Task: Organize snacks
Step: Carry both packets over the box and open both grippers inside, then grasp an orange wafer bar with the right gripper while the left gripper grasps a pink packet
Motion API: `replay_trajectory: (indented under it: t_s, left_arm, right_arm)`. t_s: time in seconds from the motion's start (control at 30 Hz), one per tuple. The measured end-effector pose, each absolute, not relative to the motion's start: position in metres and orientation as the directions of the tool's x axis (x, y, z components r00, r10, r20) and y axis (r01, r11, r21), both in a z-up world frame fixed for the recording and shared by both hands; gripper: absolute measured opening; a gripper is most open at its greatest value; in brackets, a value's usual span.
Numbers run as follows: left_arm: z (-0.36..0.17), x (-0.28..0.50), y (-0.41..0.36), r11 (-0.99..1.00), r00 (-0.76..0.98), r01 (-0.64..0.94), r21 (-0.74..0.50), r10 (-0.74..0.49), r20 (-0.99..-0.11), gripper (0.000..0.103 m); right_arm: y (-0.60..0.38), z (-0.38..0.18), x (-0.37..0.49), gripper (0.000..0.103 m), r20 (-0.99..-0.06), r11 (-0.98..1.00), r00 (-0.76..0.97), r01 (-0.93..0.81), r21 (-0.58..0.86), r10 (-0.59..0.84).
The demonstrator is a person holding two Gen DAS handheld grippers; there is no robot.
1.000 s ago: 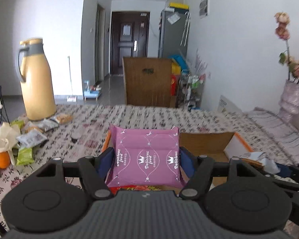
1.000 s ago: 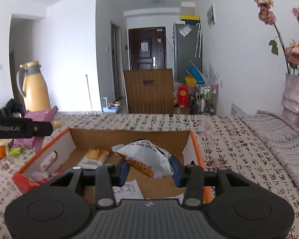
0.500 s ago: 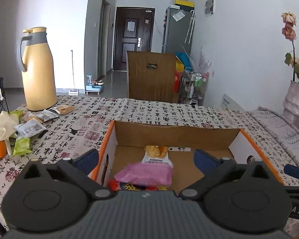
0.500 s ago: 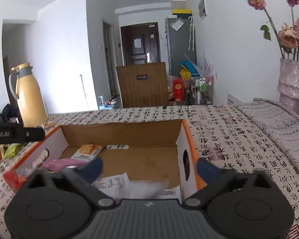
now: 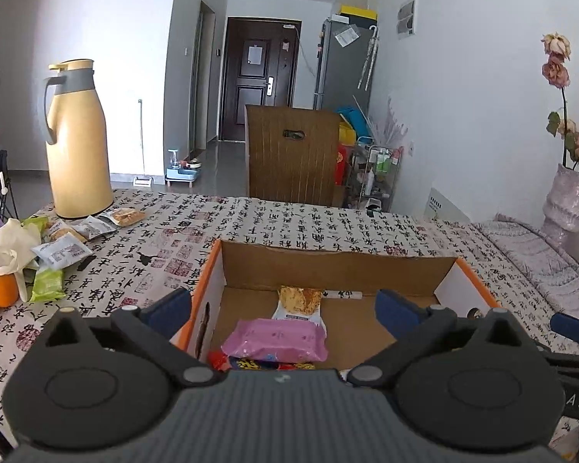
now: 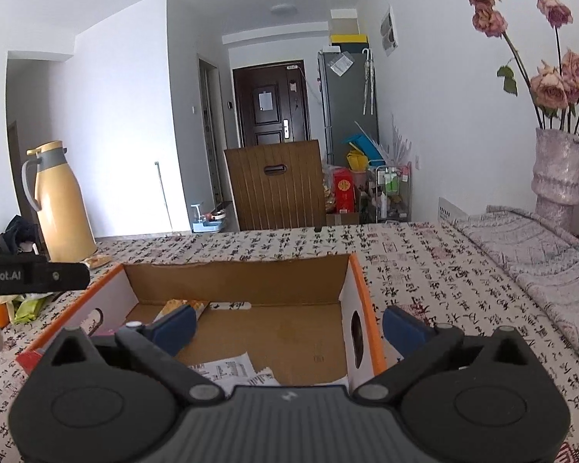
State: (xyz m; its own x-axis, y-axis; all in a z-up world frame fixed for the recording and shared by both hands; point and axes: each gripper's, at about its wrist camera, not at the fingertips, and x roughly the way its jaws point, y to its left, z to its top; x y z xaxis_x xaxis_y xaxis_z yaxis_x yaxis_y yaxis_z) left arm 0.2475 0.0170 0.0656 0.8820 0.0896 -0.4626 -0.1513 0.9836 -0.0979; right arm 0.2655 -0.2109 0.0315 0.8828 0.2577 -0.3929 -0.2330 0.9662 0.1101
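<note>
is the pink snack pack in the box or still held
In the box. The pink snack pack lies flat inside the cardboard box, and the left hand-held gripper stands open above it.

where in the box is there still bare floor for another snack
The box floor is bare right of the pink pack and biscuit pack, up to the right wall. The near left corner is crowded: pink pack on a red pack. White packs fill the near middle.

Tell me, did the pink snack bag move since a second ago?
Yes. The pink snack bag went down: before, it was held up between the left gripper's fingers, and now it lies inside the cardboard box.
</note>
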Motion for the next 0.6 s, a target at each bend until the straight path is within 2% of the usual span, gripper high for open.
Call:
replay_trajectory:
  t_s: [0.3,0.6]
  left_arm:
    - [0.078,0.215,0.018,0.986,0.893,-0.139,-0.091,0.086,-0.441,0.103]
    - [0.066,0.173,0.022,0.989,0.885,-0.115,-0.088,0.062,-0.462,0.103]
  right_arm:
    - [-0.215,0.050,0.231,0.103,-0.363,0.971,0.901,-0.225,0.083,0.240]
    - [-0.217,0.041,0.187,0.103,-0.400,0.969,0.884,-0.236,0.068,0.243]
